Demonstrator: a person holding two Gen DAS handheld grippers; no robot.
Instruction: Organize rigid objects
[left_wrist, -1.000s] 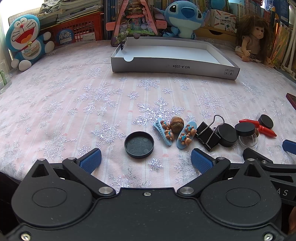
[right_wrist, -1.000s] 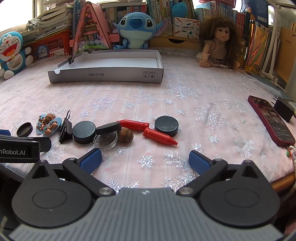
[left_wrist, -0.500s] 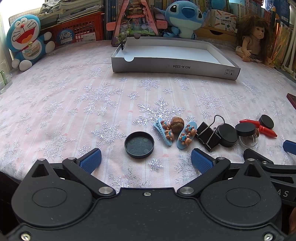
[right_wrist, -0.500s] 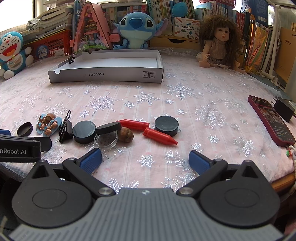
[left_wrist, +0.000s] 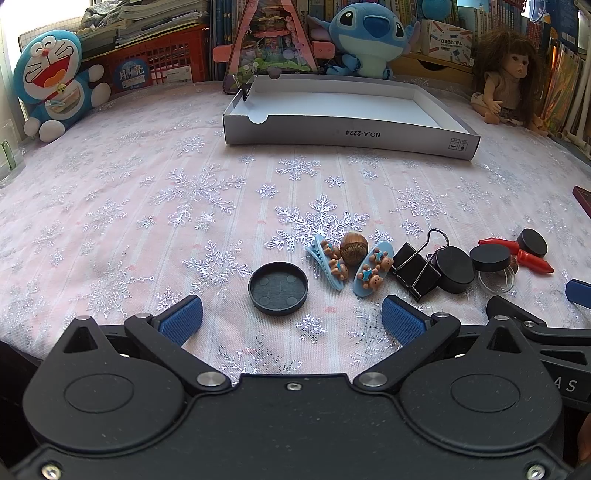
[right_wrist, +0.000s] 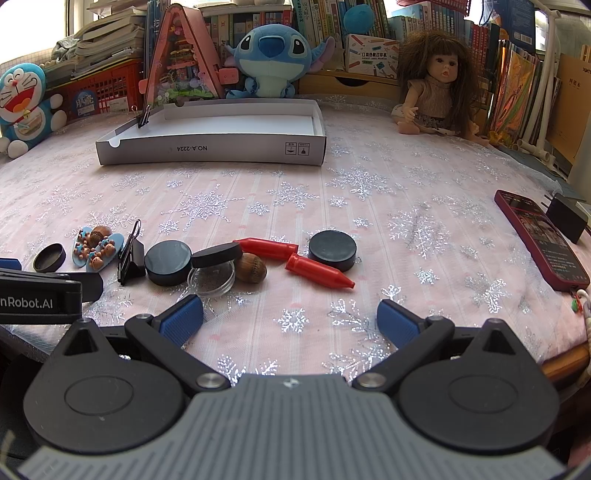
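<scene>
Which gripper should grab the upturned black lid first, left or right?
Left, probably. The left gripper is open with the black lid lying just ahead between its fingers. From the right gripper, that lid sits far off to the left.

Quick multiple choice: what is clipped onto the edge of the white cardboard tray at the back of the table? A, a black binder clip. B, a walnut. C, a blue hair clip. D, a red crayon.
A: a small black binder clip stands clamped on the tray's left wall, seen most clearly in the right wrist view.
</scene>
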